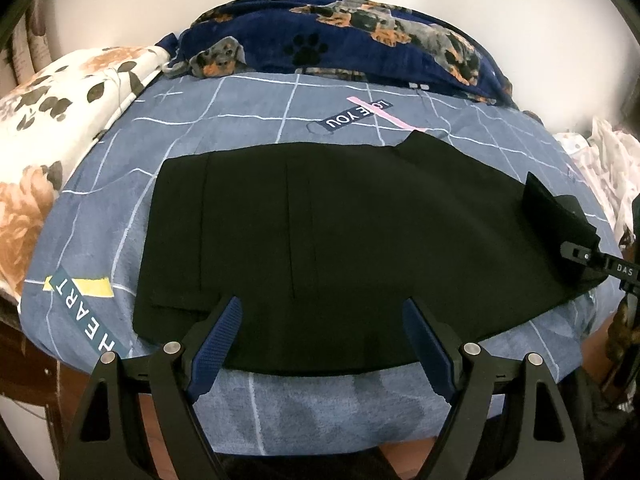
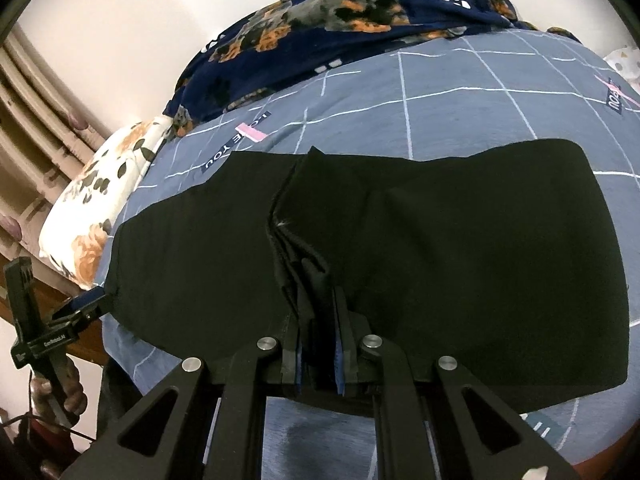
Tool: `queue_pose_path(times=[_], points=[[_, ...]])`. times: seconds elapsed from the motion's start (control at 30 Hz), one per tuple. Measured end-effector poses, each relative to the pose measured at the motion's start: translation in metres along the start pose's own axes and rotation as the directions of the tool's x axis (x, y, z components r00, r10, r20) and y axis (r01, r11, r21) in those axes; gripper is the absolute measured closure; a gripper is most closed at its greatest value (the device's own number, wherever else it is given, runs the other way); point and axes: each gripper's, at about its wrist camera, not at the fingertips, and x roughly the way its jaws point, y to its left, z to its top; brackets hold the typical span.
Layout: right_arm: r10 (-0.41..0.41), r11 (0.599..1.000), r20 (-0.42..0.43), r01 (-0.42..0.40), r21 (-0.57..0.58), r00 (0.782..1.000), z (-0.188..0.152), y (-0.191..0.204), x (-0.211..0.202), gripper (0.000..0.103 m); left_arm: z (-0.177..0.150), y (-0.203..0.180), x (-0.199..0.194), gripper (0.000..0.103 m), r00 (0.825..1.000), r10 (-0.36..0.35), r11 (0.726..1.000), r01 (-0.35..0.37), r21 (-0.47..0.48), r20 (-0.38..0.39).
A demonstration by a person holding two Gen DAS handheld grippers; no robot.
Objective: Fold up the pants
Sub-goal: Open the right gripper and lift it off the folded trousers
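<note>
Black pants (image 1: 320, 232) lie spread flat across the blue checked bedsheet (image 1: 248, 120). My left gripper (image 1: 322, 320) is open, its blue pads just above the near edge of the pants, holding nothing. My right gripper (image 2: 318, 320) is shut on a bunched fold of the pants (image 2: 460, 248) at their near edge, lifting the cloth into a ridge. The right gripper also shows at the right edge of the left wrist view (image 1: 576, 248), pinching the pants' end. The left gripper shows at the left of the right wrist view (image 2: 86, 304).
A navy dog-print blanket (image 1: 360, 36) is heaped along the far side of the bed. A floral pillow (image 1: 52, 128) lies at the left. A pale wall stands behind. White patterned cloth (image 1: 604, 152) lies at the right. The bed's near edge is just below the grippers.
</note>
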Motion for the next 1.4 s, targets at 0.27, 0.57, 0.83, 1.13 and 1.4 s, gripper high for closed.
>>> queue_pose_path(times=[0.27,0.57,0.83,1.13,1.4], points=[[-0.010,0.999,-0.016,0.009,-0.042,1.000,-0.003,0.010,0.006,0.092,0.000,0.000,0.001,0.020,1.000,-0.001,1.000,0.001,0.001,-0.004],[-0.027,0.996,-0.030,0.024,-0.090,0.999,-0.007,0.021,0.011,0.090,-0.001,0.003,0.003,0.020,1.000,-0.004,1.000,0.004,-0.010,-0.010],[0.014,0.994,-0.070,-0.022,-0.105,0.997,-0.009,0.028,0.016,0.070,-0.001,0.004,0.003,0.020,1.000,-0.002,1.000,0.002,-0.007,-0.013],[0.065,0.988,-0.118,-0.081,-0.135,0.991,-0.016,0.039,0.017,0.055,-0.001,0.008,0.006,0.020,1.000,-0.005,1.000,0.004,-0.020,-0.019],[0.304,0.951,-0.157,-0.308,-0.003,0.940,-0.012,0.033,0.011,0.051,-0.001,0.008,0.005,0.020,1.000,-0.004,1.000,0.004,-0.017,-0.019]])
